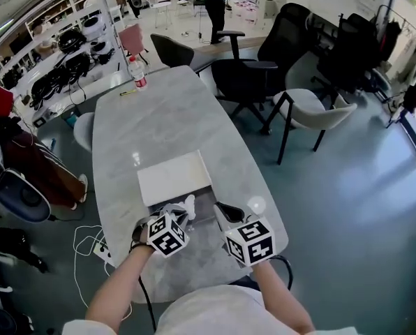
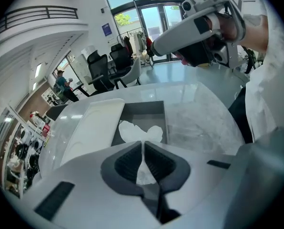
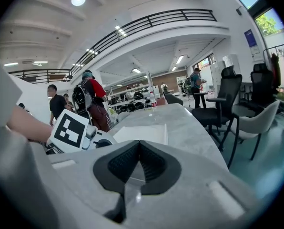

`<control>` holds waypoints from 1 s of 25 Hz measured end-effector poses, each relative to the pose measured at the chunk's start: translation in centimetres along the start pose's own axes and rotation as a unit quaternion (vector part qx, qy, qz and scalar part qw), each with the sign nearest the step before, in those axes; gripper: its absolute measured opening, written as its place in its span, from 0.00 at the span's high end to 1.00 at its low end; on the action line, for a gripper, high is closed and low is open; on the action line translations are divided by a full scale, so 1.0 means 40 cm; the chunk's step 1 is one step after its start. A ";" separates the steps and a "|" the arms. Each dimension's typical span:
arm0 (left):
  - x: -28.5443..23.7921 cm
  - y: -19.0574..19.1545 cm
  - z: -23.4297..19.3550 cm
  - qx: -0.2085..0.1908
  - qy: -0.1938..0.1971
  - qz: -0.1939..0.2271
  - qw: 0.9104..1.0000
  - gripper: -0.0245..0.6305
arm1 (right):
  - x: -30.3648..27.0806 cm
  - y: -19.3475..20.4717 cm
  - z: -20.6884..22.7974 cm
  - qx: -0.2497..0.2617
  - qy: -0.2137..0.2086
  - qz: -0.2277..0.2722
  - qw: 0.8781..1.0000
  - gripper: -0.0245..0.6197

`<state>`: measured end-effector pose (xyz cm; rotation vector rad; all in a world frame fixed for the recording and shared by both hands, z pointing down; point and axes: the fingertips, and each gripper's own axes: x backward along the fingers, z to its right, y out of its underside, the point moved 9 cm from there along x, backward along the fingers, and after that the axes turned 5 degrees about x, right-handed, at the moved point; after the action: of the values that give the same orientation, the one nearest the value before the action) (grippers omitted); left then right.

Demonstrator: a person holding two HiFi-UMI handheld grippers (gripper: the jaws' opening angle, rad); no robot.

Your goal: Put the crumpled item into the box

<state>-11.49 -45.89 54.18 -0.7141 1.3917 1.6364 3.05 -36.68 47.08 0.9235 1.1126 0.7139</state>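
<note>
Office floor with swivel chairs [image 1: 246, 75] behind; the work surface is a long grey marble-pattern table [image 1: 159, 117], smooth and glossy. An open box [image 2: 143, 109] sits at its near end: shallow, rectangular, dark and matte inside, with a white lid [image 2: 92, 128] lying flat beside it. The left gripper [image 2: 143, 146] has its ribbed black pads [image 2: 128, 164] clamped on the crumpled item [image 2: 138, 131], a thin, creased white paper or tissue overhanging the box's interior. The right gripper [image 3: 138, 148] is closed on nothing, jaws meeting, just beside the box. Recommendation: lower the wad fully over the dark cavity, then part the jaws wide, since light tissue may cling to the ribbing.
</note>
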 end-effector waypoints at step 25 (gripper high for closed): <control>-0.088 0.006 -0.011 -0.014 0.025 -0.051 0.998 0.93 | 0.095 0.047 0.033 -0.006 0.026 -0.019 0.999 0.95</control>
<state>-10.08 -47.17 57.18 -0.8331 1.3476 1.5698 5.40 -32.93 47.37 0.8752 1.1672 0.7153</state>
